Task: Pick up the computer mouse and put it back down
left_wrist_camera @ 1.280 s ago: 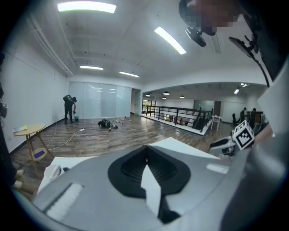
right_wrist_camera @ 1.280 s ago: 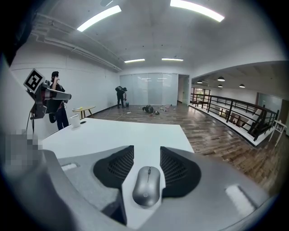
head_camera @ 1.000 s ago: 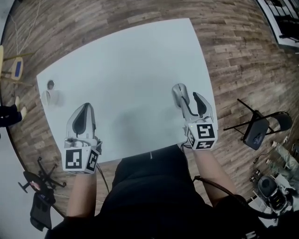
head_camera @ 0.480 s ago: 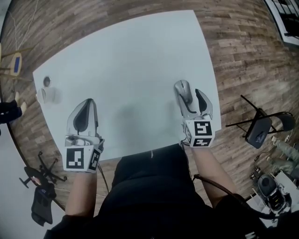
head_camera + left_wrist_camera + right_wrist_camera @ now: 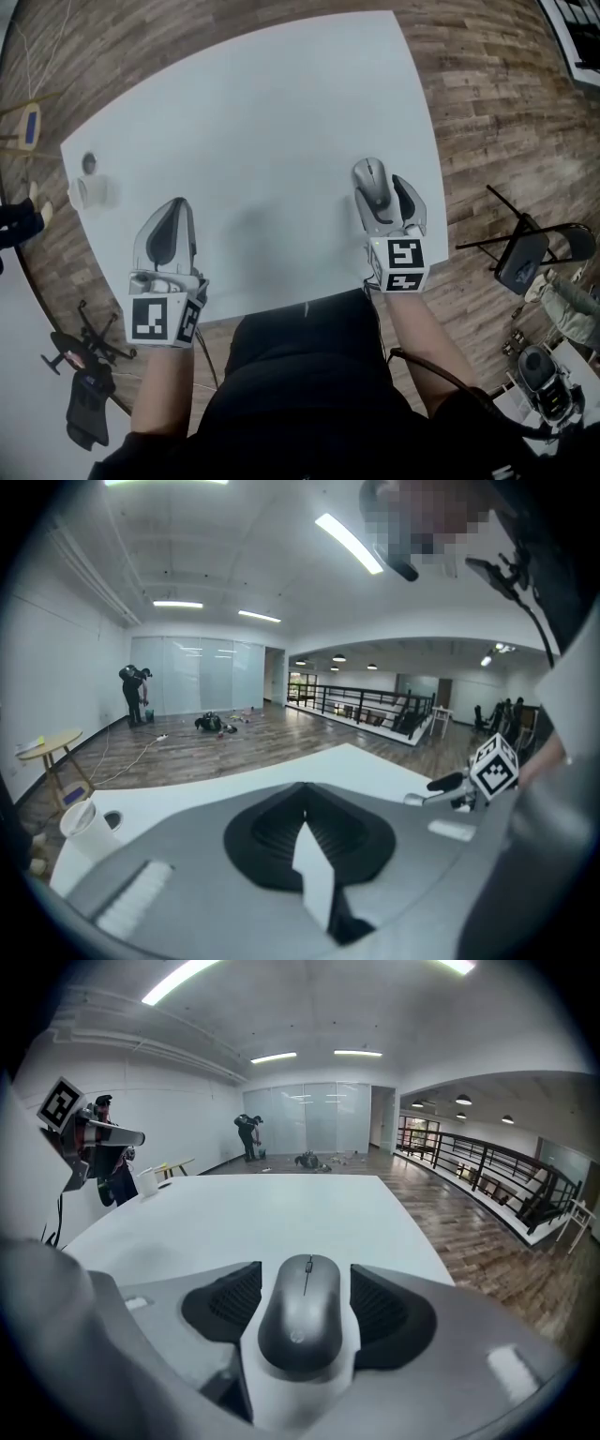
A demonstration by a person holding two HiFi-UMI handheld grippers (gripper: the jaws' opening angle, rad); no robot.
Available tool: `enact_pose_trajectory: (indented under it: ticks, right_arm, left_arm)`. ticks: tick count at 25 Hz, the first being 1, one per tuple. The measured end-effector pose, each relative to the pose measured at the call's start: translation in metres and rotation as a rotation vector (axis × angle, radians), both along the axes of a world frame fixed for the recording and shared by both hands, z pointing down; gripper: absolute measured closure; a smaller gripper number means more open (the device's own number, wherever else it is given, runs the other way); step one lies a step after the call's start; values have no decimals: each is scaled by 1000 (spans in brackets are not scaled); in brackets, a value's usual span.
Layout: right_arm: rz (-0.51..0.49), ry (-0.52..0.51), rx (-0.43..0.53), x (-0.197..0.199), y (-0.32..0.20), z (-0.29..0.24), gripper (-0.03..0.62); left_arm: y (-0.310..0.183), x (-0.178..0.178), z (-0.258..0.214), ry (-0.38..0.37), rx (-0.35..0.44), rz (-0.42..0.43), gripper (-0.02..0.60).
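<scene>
"hp" logo on computer mouse point(image 5: 301, 1322)

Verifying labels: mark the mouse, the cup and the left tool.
mouse point(image 5: 303, 1324): right gripper view, top shell.
cup point(image 5: 92, 194): head view, side wall.
left tool point(image 5: 175, 208): head view, between its fingertips.

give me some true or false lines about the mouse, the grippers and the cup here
1. The grey computer mouse lies between the right gripper's fingers. True.
2. Those fingers squeeze it. False: they have just been opening and stand clear of its sides.
3. The left gripper holds the white cup. False: its fingers are shut on nothing; the cup stands near the white table's left edge.
4. The mouse rests on the table. True.
</scene>
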State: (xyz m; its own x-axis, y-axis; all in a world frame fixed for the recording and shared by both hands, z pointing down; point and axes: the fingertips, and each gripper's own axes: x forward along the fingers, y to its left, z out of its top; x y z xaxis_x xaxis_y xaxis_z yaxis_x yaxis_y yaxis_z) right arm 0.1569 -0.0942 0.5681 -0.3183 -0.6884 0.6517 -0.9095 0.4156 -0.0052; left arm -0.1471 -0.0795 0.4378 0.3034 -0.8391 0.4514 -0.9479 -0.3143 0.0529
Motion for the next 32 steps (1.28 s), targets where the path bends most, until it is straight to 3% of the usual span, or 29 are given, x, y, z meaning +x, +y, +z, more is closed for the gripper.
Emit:
enact_pose_trajectory:
  ticks: [17,32]
  right_arm:
    - [5,27,-84,-2,1,24,289]
    - [10,10,-76,1,0,26,287]
  left_arm:
    - [-2,-5,14,3,-47,-32,577]
    - [-2,-14,13,-13,-45,-63,577]
